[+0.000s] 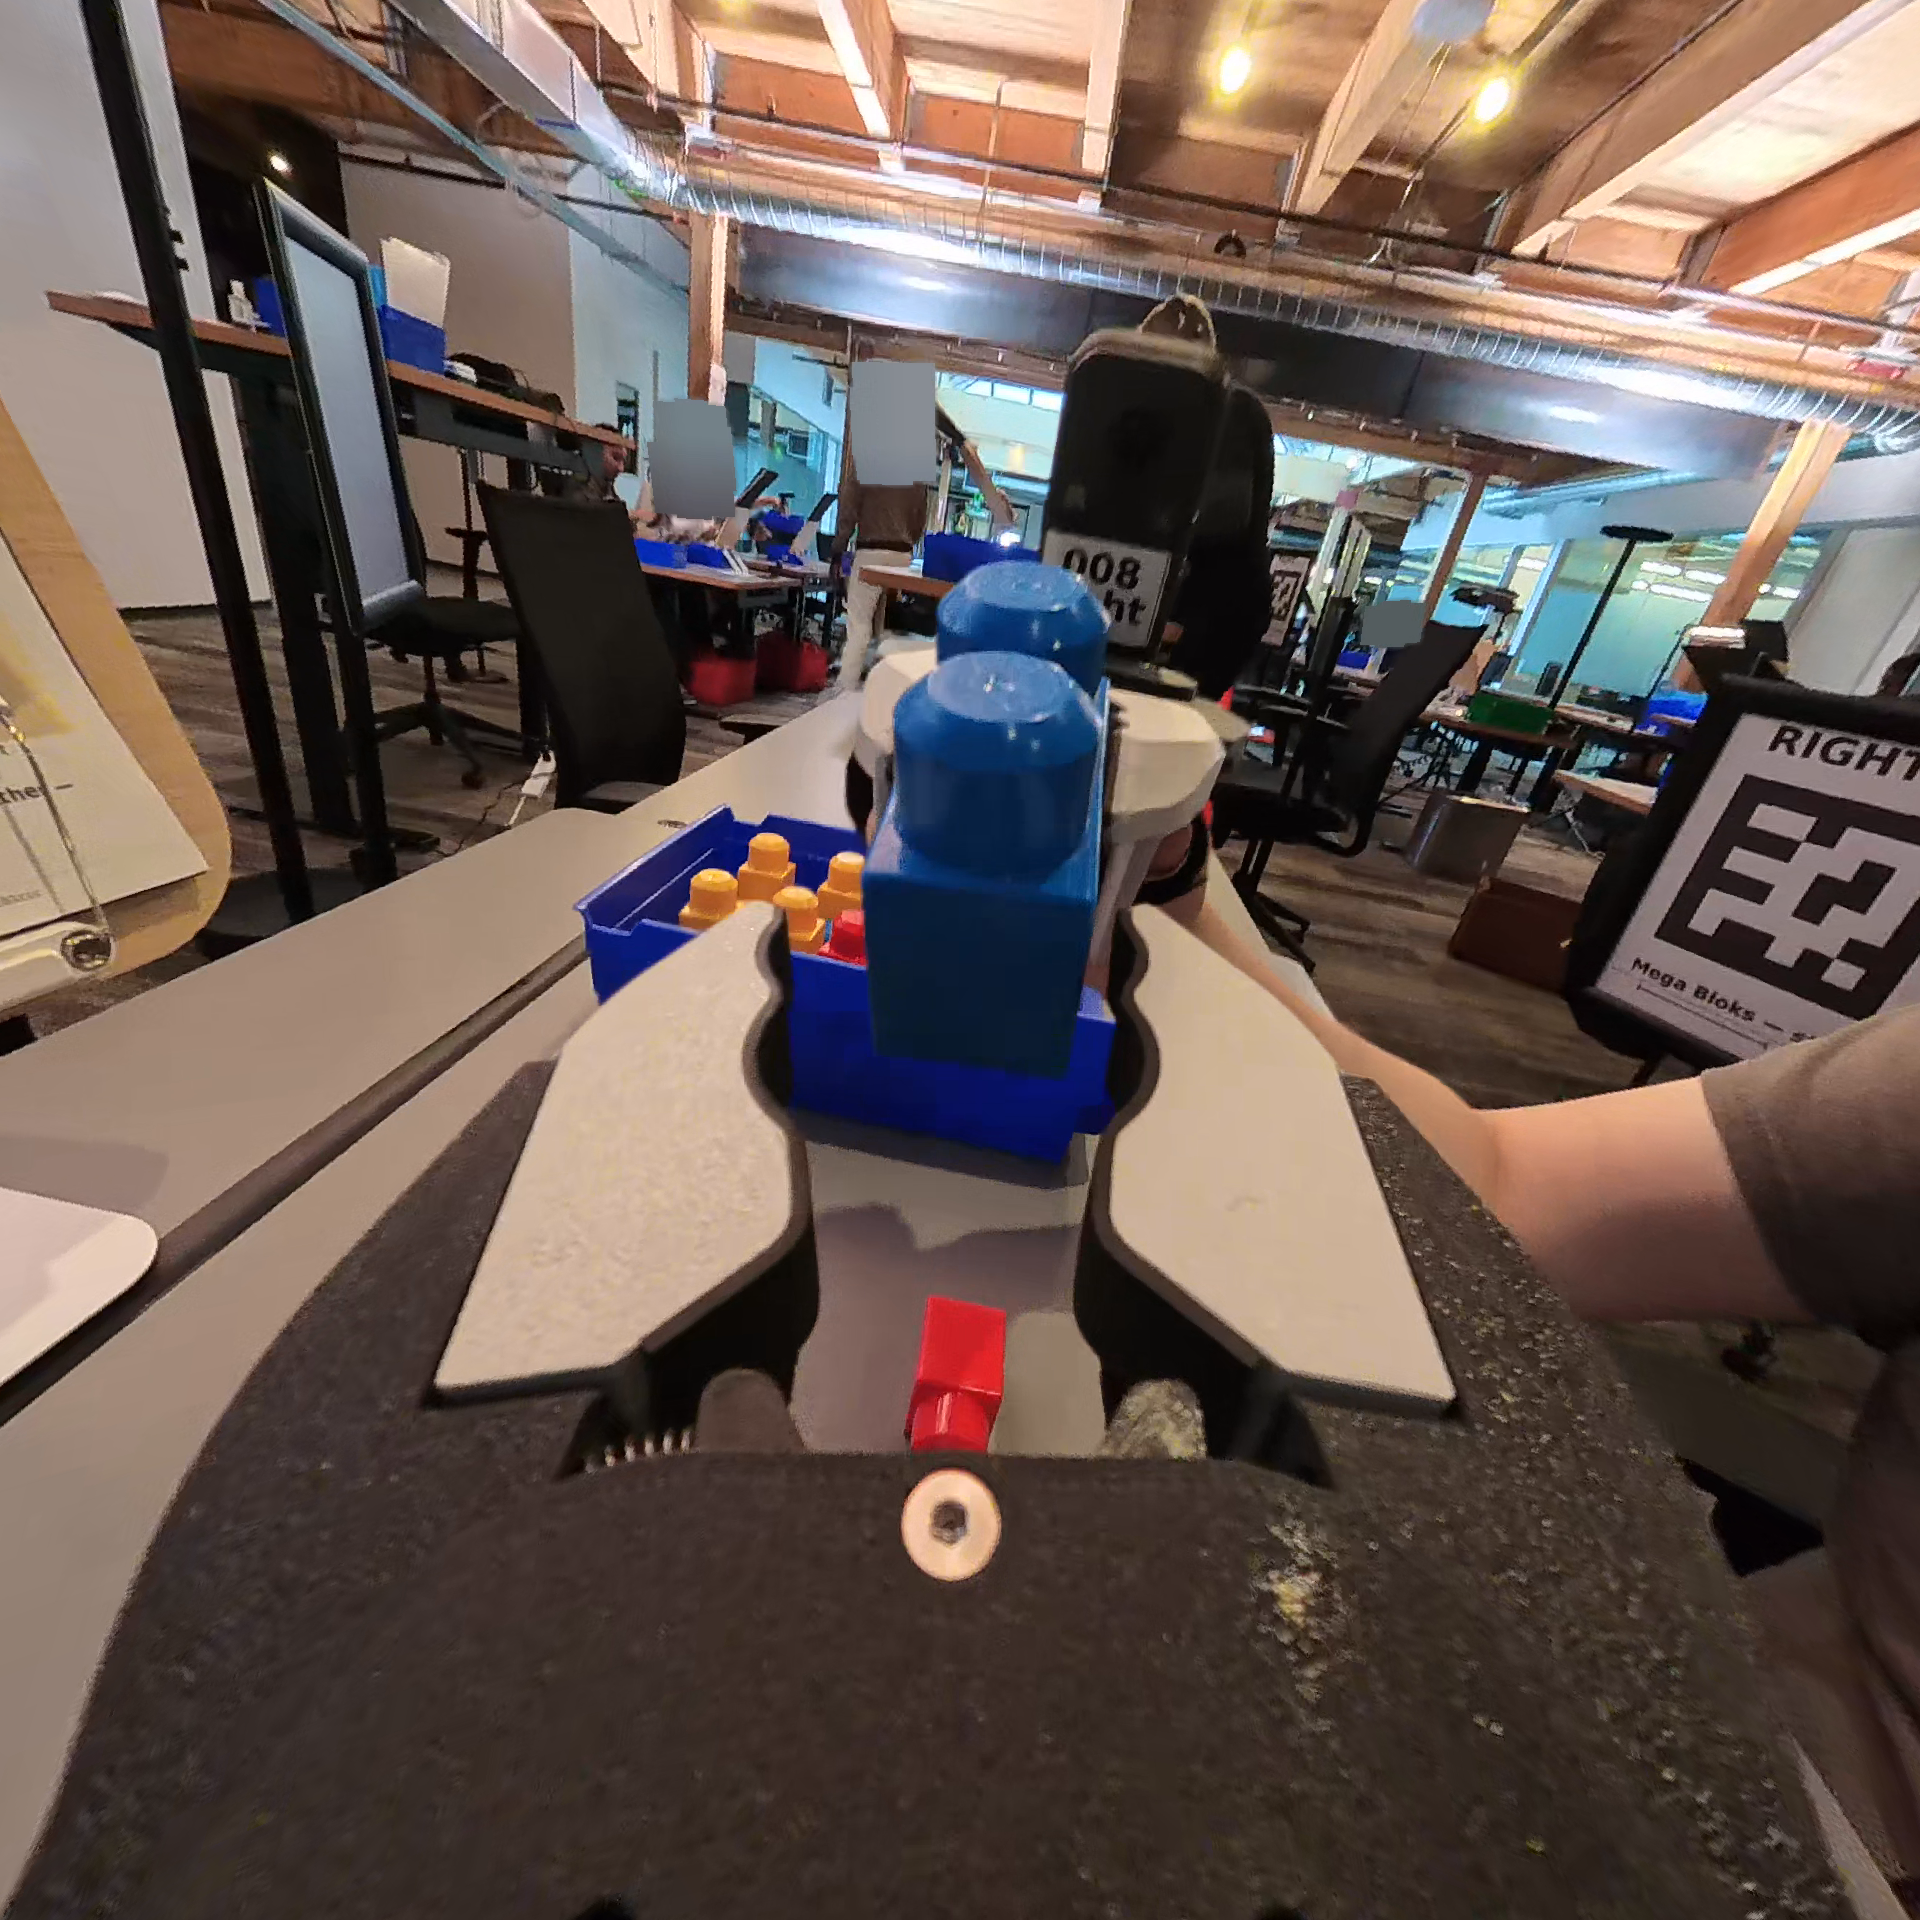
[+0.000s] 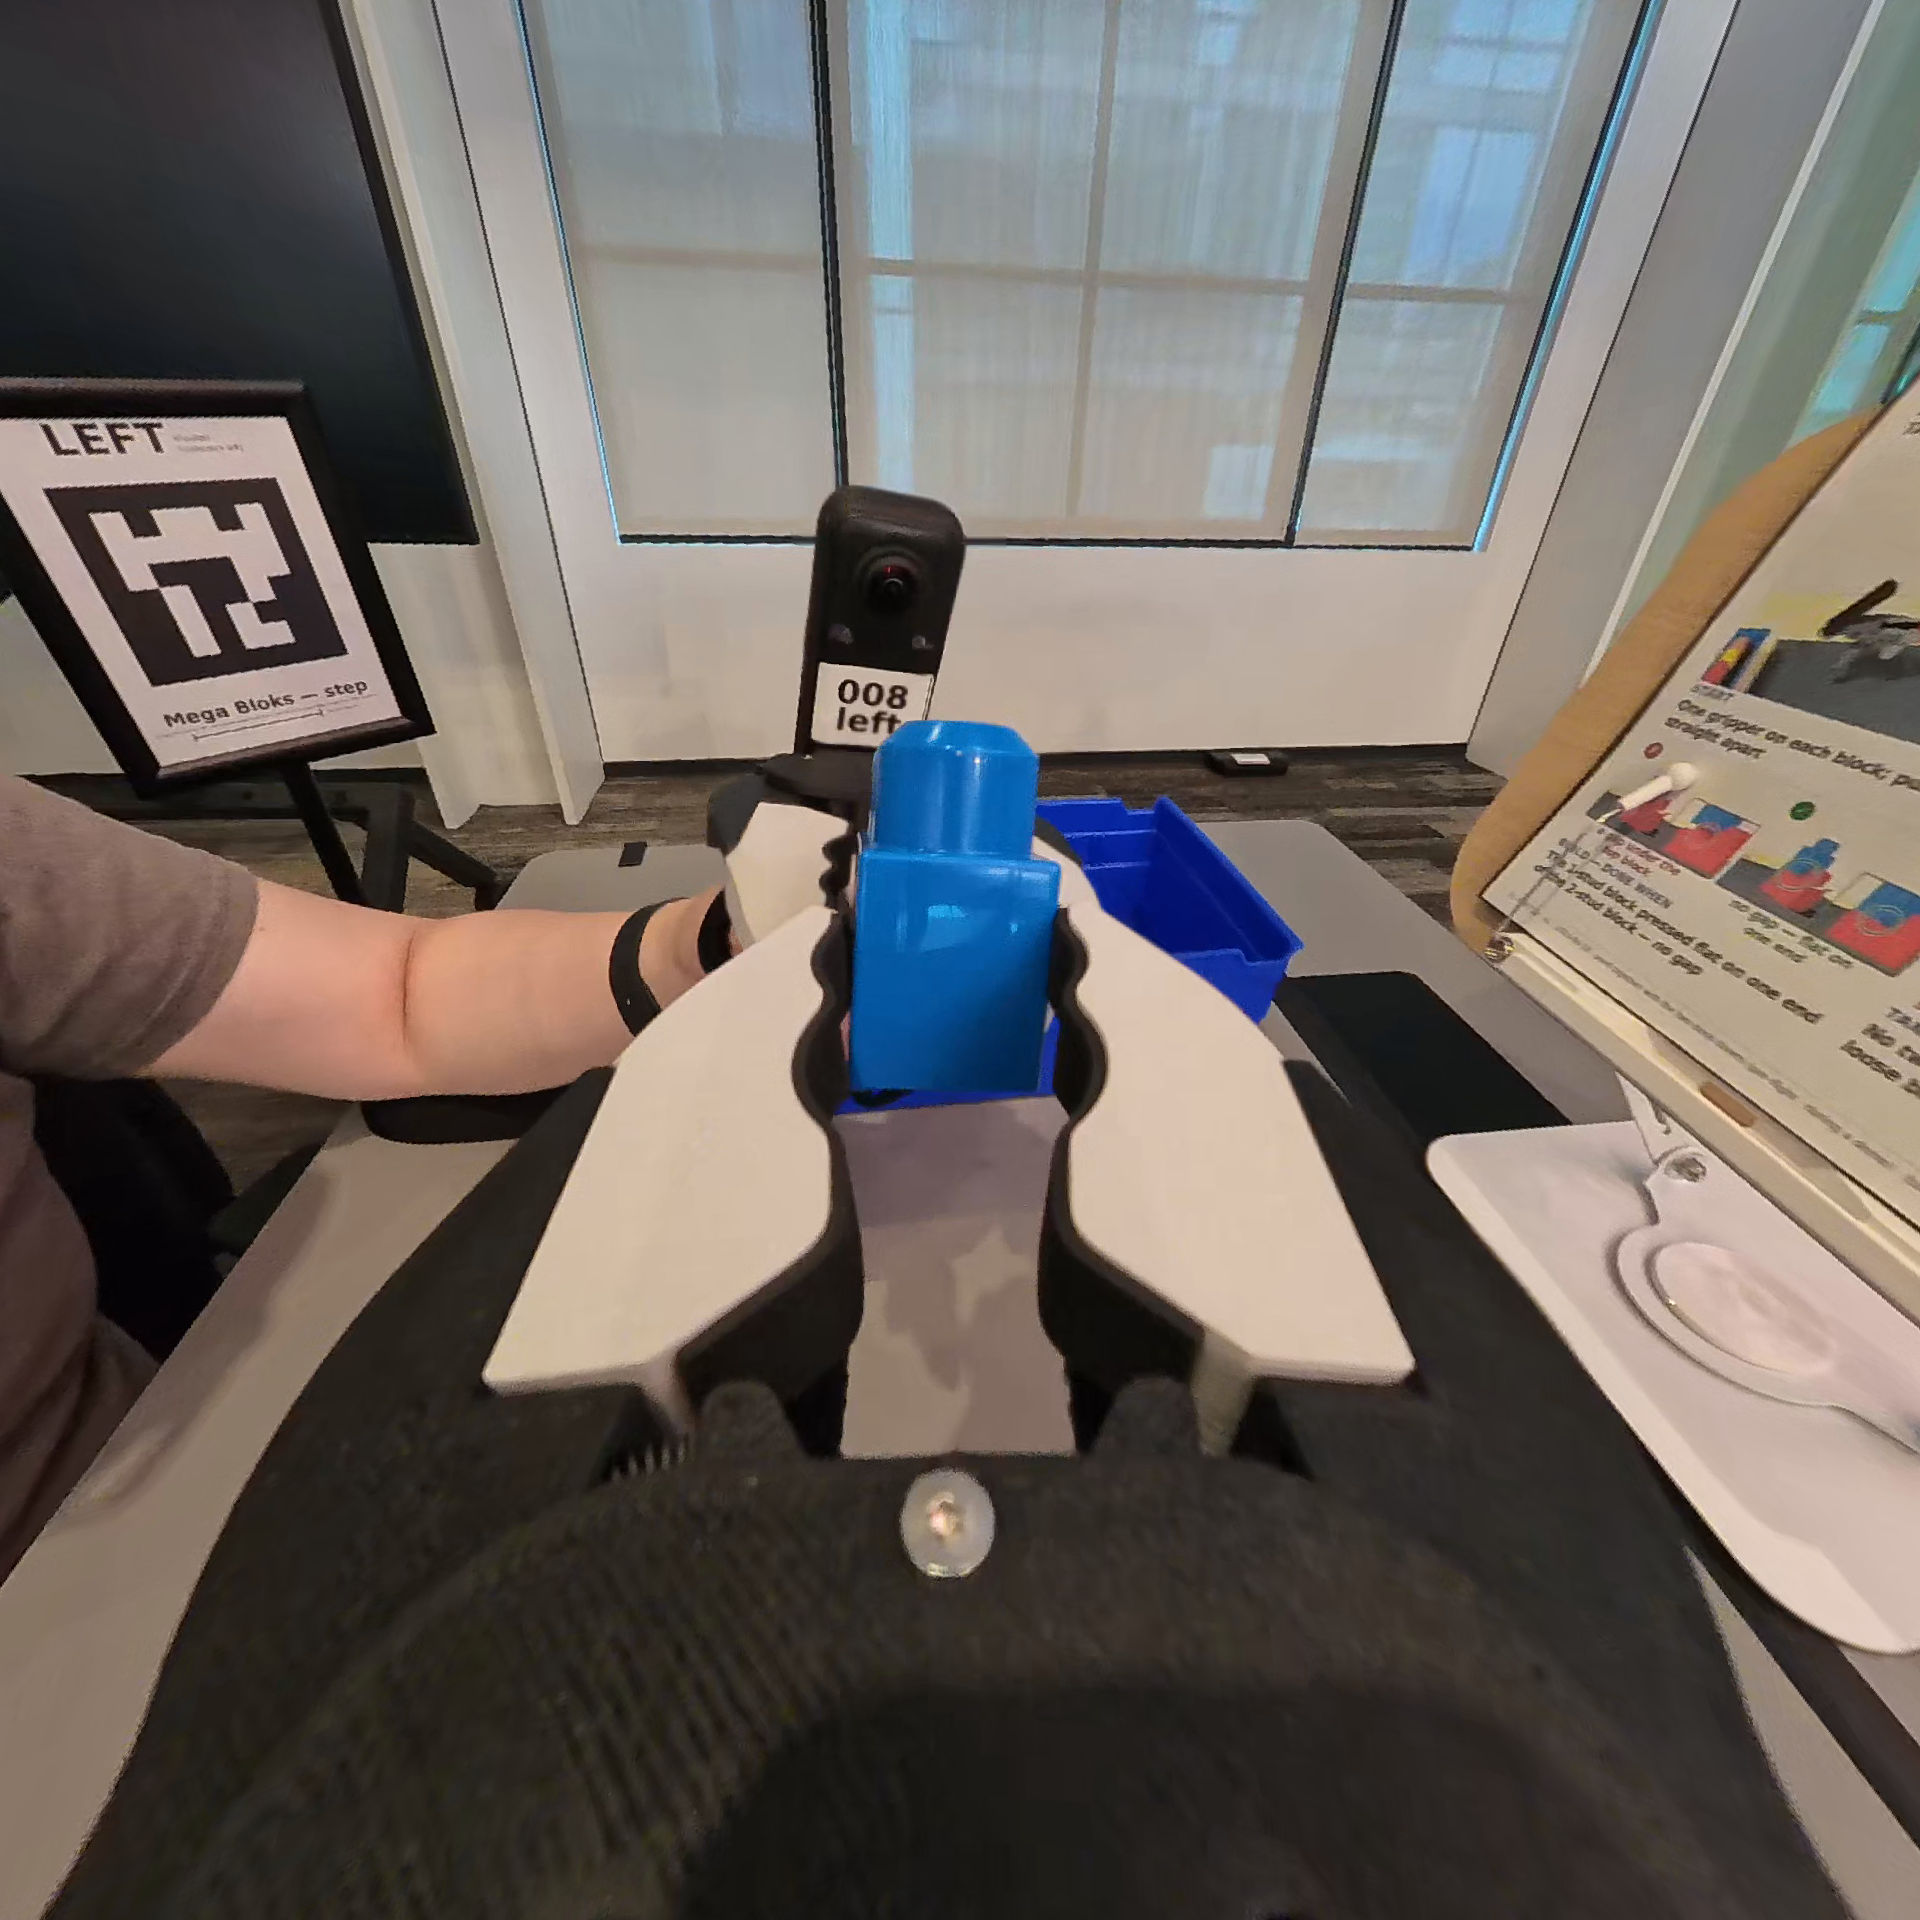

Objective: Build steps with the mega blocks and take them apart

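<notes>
A light blue mega block with two studs in line is held above the grey table. My right gripper is shut on its sides; the block fills the gap between the fingers. My left gripper faces it from the opposite side. Its jaws straddle the block's other end, open wider than the block. A darker blue piece shows under and behind the block; I cannot tell whether it is a block or a bin wall. A red block lies on the table under my left gripper.
A blue bin behind my left finger holds yellow blocks and a red one. A blue bin also shows in the right wrist view. Framed marker signs and an instruction board on a white base stand around the table. My two grippers' fingertips are within a few centimetres of each other.
</notes>
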The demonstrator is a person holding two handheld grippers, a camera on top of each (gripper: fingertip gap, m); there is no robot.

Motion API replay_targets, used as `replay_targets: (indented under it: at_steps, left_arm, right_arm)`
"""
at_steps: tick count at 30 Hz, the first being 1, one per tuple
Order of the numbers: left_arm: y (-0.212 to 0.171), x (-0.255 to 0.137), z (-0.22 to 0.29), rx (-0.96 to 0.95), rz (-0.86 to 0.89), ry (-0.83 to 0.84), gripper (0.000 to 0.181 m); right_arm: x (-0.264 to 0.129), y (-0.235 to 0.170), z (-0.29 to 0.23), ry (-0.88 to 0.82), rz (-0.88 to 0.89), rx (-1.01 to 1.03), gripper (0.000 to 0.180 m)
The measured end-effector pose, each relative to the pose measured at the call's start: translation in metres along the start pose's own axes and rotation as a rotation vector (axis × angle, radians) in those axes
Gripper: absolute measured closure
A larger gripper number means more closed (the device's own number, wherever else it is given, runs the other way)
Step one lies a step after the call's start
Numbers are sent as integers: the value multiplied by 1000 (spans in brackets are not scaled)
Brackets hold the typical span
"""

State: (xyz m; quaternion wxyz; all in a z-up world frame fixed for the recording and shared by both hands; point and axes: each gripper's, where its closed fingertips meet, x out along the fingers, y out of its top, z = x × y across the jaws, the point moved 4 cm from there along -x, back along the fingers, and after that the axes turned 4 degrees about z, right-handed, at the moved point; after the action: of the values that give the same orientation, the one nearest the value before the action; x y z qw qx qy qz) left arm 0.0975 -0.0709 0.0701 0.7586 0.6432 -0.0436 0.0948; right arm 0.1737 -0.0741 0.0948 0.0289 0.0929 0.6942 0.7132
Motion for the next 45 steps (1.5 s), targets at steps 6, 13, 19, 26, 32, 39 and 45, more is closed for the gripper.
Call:
replay_targets:
  at_steps: [6, 13, 19, 26, 32, 39, 45]
  left_arm:
    - [-2, 1, 6, 36, -10, -28, 134]
    - [5, 0, 17, 113, -13, -55, 140]
    - [7, -1, 18, 90, -3, -61, 140]
    - [8, -2, 17, 79, -14, -61, 140]
    - [3, -1, 16, 82, -60, -54, 140]
    - [-3, 3, 18, 88, -77, -51, 140]
    - [3, 2, 19, 52, -25, -61, 140]
  right_arm:
    - [19, -7, -6, 44, 22, 23, 142]
    - [15, -4, -12, 106, 53, 11, 142]
    - [3, -2, -8, 143, 77, 76, 143]
    - [6, -9, -8, 172, 50, 109, 147]
    - [6, -7, -9, 166, 55, 100, 146]
    - [3, -5, -10, 181, 53, 121, 146]
    - [6, -9, -11, 194, 32, 125, 146]
